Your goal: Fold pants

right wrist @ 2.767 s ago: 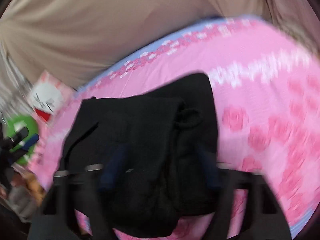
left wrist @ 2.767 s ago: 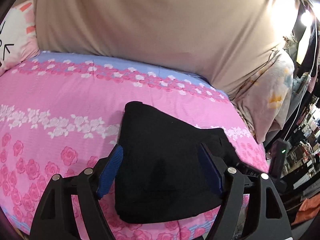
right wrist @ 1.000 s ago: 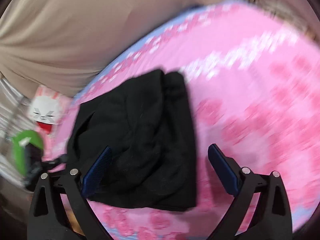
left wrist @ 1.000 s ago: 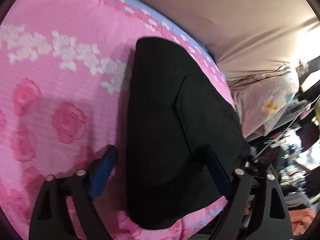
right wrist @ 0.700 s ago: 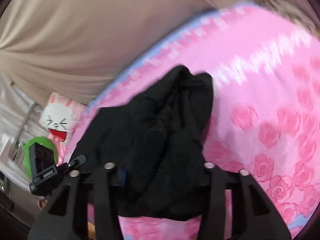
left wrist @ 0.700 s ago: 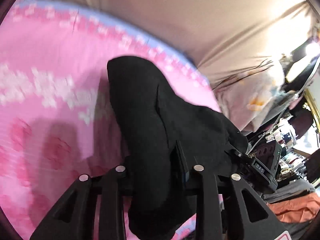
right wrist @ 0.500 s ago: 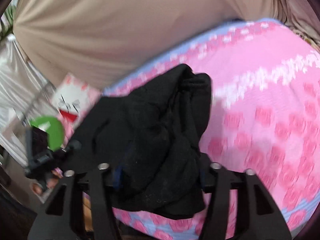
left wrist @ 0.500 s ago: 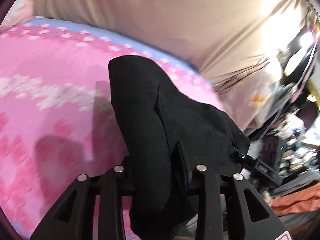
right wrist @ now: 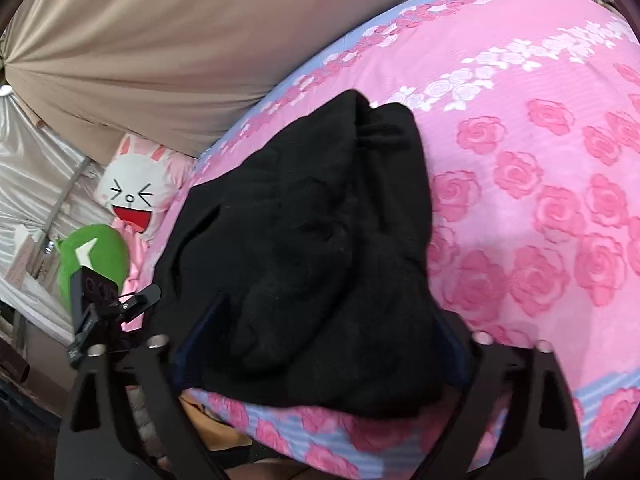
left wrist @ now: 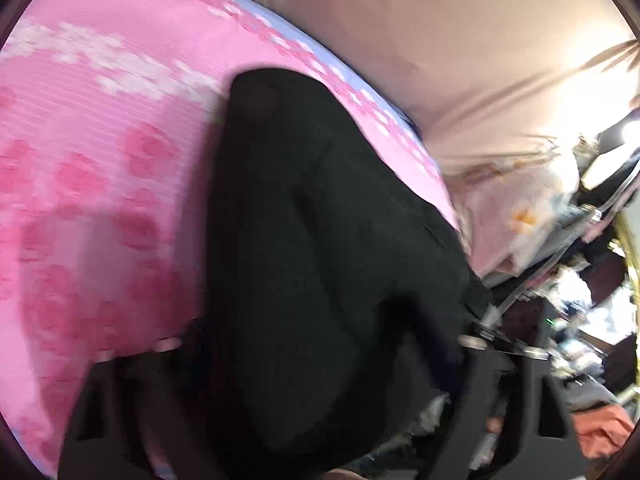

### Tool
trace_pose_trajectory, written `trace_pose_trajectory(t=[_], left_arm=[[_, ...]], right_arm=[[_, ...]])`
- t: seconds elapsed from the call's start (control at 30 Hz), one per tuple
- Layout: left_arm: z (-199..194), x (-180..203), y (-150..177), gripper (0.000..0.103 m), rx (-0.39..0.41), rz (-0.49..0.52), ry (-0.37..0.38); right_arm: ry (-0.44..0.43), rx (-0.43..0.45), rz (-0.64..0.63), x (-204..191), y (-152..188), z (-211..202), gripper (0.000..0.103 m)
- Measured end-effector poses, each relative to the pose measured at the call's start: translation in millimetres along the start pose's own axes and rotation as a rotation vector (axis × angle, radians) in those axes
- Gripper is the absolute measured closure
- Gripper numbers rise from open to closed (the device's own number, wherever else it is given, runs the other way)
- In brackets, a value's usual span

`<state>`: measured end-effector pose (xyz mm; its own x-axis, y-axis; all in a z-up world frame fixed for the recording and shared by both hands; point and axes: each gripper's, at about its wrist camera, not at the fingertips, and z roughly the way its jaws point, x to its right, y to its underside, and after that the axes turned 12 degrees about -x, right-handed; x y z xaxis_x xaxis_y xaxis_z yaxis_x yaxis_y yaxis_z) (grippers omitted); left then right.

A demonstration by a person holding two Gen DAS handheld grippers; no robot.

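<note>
Pants: black pants (right wrist: 304, 248), folded into a thick bundle, lie on the bed near its front edge; in the right wrist view one end of the bundle points toward 12 o'clock, the bulk sits at 6 o'clock.
Bed: pink rose-print bedsheet (right wrist: 540, 208) with a pale blue border strip along the edge.
Right gripper (right wrist: 320, 356): tilted downward over the front edge of the bed; its jaws have just been opening and now stand spread, one finger at 8 o'clock and one at 4 o'clock of the bundle, the near end of the pants between them, the pads not visibly pressing.
Left gripper (left wrist: 316, 364): also pointed downward, the picture blurred; its jaws have just been opening and stand apart, with the pants (left wrist: 320, 248) filling the gap between the fingers.
Surroundings: tan curtain (right wrist: 168, 40) at 11 o'clock behind the bed; a rabbit-face cushion (right wrist: 132, 196) at 9 o'clock; a green plush (right wrist: 96, 256) just below it.
Containers: I can make out none.
</note>
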<state>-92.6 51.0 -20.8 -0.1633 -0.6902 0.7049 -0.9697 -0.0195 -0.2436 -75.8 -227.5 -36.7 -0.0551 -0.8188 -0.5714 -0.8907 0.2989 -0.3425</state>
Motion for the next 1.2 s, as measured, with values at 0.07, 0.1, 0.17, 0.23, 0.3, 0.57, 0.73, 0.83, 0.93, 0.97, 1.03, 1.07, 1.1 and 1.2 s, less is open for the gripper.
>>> trace_pose_trajectory(t=[0.07,0.1,0.17,0.23,0.3,0.57,0.73,0.83,0.93,0.97,1.03,1.07,1.1,1.2], left_arm=[[2,4,0,0.040,0.012,0.008,-0.016],[-1,9,1,0.044,0.020,0.027,-0.032],[-7,17,3,0.061,0.036,0.061,-0.058],[-14,27,6,0.069,0.041,0.090,-0.072],[-22,35,11,0.071,0.039,0.116,-0.073],[-53,65,45,0.072,0.048,0.221,-0.083],[-51,87,47,0.072,0.076,0.283,-0.243],[-40,96,45,0.072,0.068,0.296,-0.335],[-28,101,42,0.072,0.060,0.302,-0.406],[-25,103,42,0.072,0.063,0.310,-0.432],[-22,106,43,0.072,0.068,0.325,-0.469],[-23,106,43,0.072,0.068,0.331,-0.476],[-23,107,43,0.071,0.069,0.334,-0.484],[-22,110,45,0.072,0.066,0.339,-0.501]], right_arm=[[-0.008,0.010,0.000,2,2,0,0.046],[-0.007,0.017,-0.006,2,3,-2,0.050],[0.003,0.039,-0.024,1,7,-13,0.060],[0.018,0.060,-0.042,-4,10,-22,0.062],[0.021,0.077,-0.068,-10,16,-34,0.063],[0.094,0.114,-0.190,-44,46,-69,0.064],[0.112,0.120,-0.190,-44,43,-65,0.064],[0.141,0.102,-0.172,-39,39,-51,0.064],[0.145,0.079,-0.147,-33,37,-40,0.064],[0.146,0.080,-0.145,-33,37,-40,0.064],[0.146,0.083,-0.142,-33,37,-40,0.064],[0.148,0.084,-0.142,-33,37,-40,0.064],[0.149,0.084,-0.140,-33,38,-40,0.064],[0.152,0.085,-0.136,-34,38,-40,0.064]])
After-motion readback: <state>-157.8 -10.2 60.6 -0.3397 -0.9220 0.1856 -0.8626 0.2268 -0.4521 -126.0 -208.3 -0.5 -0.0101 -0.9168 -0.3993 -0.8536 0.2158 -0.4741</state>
